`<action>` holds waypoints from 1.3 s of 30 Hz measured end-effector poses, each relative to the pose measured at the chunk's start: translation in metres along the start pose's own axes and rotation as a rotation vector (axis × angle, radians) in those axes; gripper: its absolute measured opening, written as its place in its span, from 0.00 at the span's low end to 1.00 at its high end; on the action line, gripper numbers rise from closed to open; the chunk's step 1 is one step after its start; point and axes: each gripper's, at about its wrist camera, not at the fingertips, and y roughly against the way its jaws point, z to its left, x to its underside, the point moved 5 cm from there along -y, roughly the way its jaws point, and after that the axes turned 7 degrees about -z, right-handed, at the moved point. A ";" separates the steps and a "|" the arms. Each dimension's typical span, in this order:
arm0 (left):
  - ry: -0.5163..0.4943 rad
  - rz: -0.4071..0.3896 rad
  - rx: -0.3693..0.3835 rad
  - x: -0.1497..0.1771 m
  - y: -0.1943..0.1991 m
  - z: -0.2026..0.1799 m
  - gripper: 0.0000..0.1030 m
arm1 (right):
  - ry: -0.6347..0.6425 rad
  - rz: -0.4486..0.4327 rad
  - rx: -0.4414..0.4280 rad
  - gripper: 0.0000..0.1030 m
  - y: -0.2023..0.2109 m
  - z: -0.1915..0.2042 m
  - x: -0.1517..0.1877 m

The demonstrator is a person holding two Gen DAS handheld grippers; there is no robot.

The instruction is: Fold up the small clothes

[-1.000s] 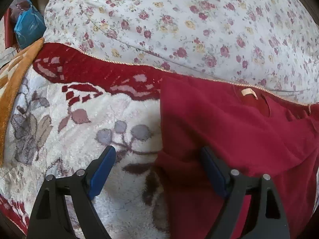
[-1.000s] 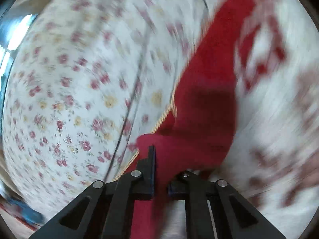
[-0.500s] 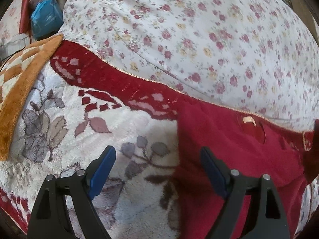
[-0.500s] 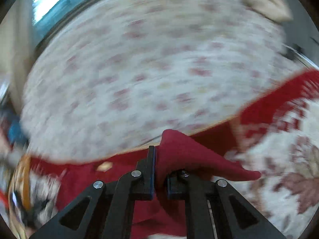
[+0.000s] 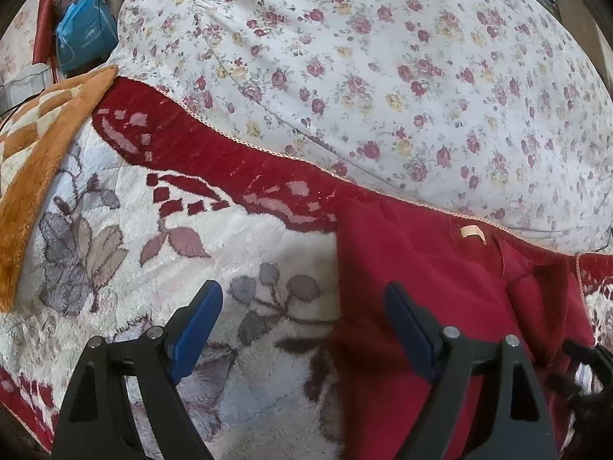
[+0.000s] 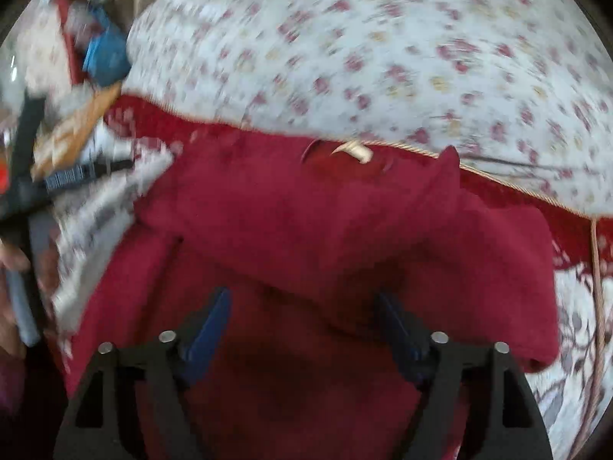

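1. The red garment (image 6: 306, 222) lies flat on the bed's plush blanket (image 5: 230, 237), ready for folding.
2. The right tongs (image 6: 302, 322) have just been opening, dropping the folded-in sleeve.
3. The left tongs (image 5: 302, 322) hover apart, empty, over the garment's edge.

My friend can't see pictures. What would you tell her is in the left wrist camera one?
A dark red garment with a small pale neck label lies on a fluffy white blanket with leaf patterns. The left gripper hangs open above the garment's left edge, holding nothing. Behind is a white quilt with little roses.
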 end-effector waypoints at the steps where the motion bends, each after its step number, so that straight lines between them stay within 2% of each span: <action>1: 0.000 0.003 0.000 0.001 0.000 0.000 0.83 | -0.049 -0.011 -0.007 0.81 0.003 -0.011 -0.002; 5: 0.008 -0.003 0.001 0.000 0.001 0.002 0.83 | -0.256 -0.043 -0.043 0.81 0.004 -0.050 -0.010; 8: 0.007 -0.004 0.002 -0.001 0.001 0.002 0.83 | -0.345 -0.059 -0.074 0.82 -0.012 -0.061 -0.023; 11: -0.002 -0.005 0.008 0.000 0.001 0.000 0.83 | -0.334 -0.059 -0.112 0.82 -0.036 -0.043 -0.044; 15: 0.027 -0.021 0.042 -0.004 0.002 0.003 0.83 | -0.217 -0.060 -0.306 0.80 -0.037 0.021 -0.062; 16: 0.038 -0.023 0.055 -0.006 0.003 0.004 0.83 | -0.179 -0.052 -0.327 0.80 -0.034 0.033 -0.061; 19: 0.053 -0.027 0.088 -0.007 0.005 0.003 0.83 | -0.119 -0.053 -0.285 0.80 -0.020 0.041 -0.050; 24: 0.009 -0.013 0.154 -0.001 0.010 -0.018 0.83 | -0.210 -0.039 -0.252 0.80 0.008 0.002 -0.032; 31: -0.138 0.066 0.208 0.020 0.009 -0.072 0.82 | -0.272 -0.139 -0.198 0.84 0.056 -0.039 -0.027; 33: -0.177 0.084 0.215 0.025 0.008 -0.086 0.78 | -0.282 -0.150 -0.202 0.84 0.058 -0.044 -0.025; 36: -0.224 0.123 0.201 0.031 -0.002 -0.104 0.64 | -0.317 -0.163 -0.225 0.84 0.061 -0.051 -0.024; 38: -0.240 0.172 0.196 0.037 -0.014 -0.114 0.40 | -0.334 -0.165 -0.231 0.84 0.061 -0.054 -0.024; 39: -0.248 0.191 0.194 0.039 -0.018 -0.117 0.36 | -0.340 -0.172 -0.231 0.84 0.062 -0.056 -0.024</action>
